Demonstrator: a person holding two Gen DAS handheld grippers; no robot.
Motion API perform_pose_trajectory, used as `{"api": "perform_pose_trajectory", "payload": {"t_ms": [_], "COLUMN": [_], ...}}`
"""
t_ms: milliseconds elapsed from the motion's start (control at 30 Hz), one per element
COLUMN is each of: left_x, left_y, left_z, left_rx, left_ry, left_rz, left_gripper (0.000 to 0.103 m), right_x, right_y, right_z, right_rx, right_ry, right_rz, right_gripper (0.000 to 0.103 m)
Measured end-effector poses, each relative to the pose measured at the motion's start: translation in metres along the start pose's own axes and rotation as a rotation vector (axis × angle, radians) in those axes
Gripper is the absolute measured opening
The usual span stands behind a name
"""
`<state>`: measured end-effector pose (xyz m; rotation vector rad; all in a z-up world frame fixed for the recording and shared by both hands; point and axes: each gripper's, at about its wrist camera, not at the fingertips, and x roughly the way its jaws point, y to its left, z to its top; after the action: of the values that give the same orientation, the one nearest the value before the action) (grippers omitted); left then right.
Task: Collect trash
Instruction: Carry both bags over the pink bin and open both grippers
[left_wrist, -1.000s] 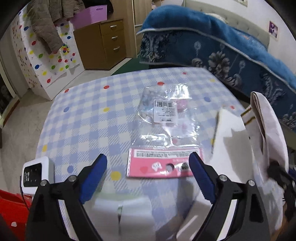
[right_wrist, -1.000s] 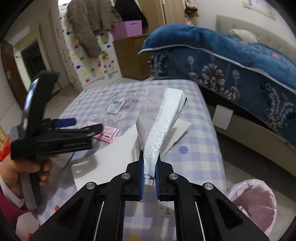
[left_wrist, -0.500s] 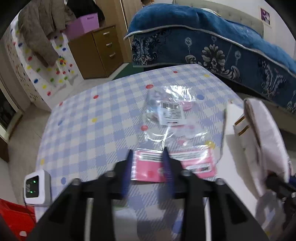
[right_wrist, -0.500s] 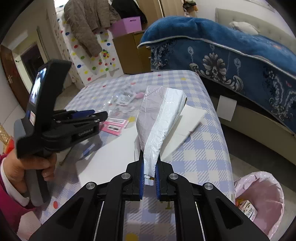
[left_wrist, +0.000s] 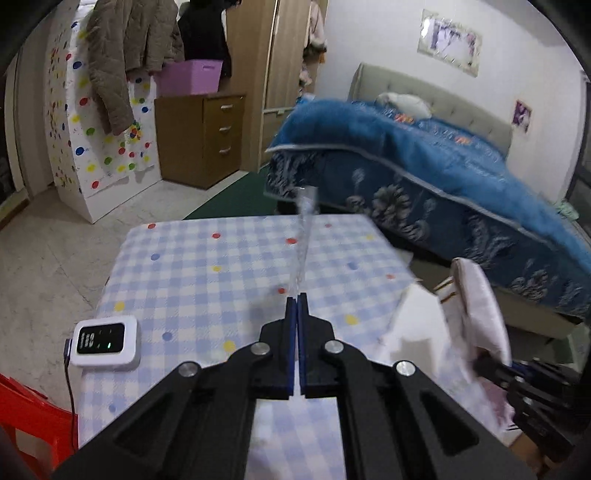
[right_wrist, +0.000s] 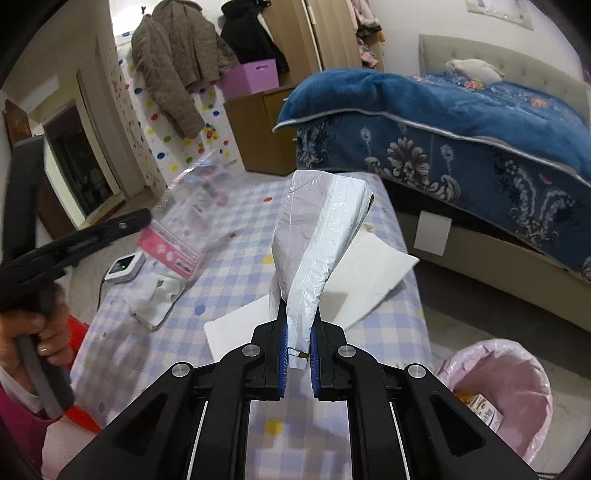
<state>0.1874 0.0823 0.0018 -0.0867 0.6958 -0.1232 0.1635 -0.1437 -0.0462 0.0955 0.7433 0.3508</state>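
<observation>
I have both claws loaded. My left claw (left_wrist: 297, 297) is clenched on the clear bag (right_wrist: 192, 218), which from its own camera shows only edge-on as a thin sliver rising toward 12 o'clock; from the right camera it hangs in the air at 10 o'clock, pink header card lowest, clear of the tabletop (right_wrist: 236, 280). My right claw (right_wrist: 297, 332) is grasping the white mailer (right_wrist: 314, 236) by its bottom end, the mailer standing up toward 12 o'clock.

The bin (right_wrist: 495, 398), lined in pink, sits on the floor at 4 o'clock of the right view, just off the tabletop corner, with some packaging already inside.

To do this well I would swing the right claw over the bin's mouth first, tip the mailer down, and let go only once it is inside the rim. The left bag is limp and light, so I'd carry it low and steady. I think its grip is on the header card, but blur leaves that uncertain. White sheets (right_wrist: 369, 273) remain on the tabletop.
</observation>
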Motion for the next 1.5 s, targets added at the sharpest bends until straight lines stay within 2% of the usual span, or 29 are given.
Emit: {"api": "perform_pose_trajectory", "payload": {"t_ms": [333, 533, 733, 967, 1133, 1333, 1500], "left_x": [-0.059, -0.077, -0.077, -0.056, -0.028, 0.017, 0.045], "left_y": [-0.048, -0.09, -0.148, -0.22, -0.264, -0.301, -0.313], "left_z": [-0.036, -0.052, -0.069, -0.094, -0.109, -0.119, -0.119], "left_rx": [0.081, 0.164, 0.248, 0.348, 0.401, 0.444, 0.468], "left_ry": [-0.042, -0.035, -0.017, 0.036, 0.091, 0.156, 0.192], "left_rz": [-0.088, -0.148, -0.236, -0.345, -0.397, -0.395, -0.39], "left_gripper": [0.0, 0.0, 0.0, 0.0, 0.0, 0.0, 0.0], "right_x": [-0.062, -0.094, -0.117, -0.134, -0.125, -0.094, -0.068], "right_y": [-0.024, -0.05, -0.086, -0.138, -0.179, -0.21, -0.225], "right_z": [-0.03, -0.052, -0.078, -0.114, -0.139, -0.153, -0.158], "right_rx": [0.069, 0.099, 0.154, 0.218, 0.294, 0.346, 0.367], "right_ry": [-0.035, -0.053, -0.054, -0.026, 0.028, 0.1, 0.155], "right_rz": [-0.045, -0.103, -0.177, -0.295, -0.341, -0.339, -0.326], "right_gripper": [0.009, 0.009, 0.009, 0.01, 0.01, 0.013, 0.013]}}
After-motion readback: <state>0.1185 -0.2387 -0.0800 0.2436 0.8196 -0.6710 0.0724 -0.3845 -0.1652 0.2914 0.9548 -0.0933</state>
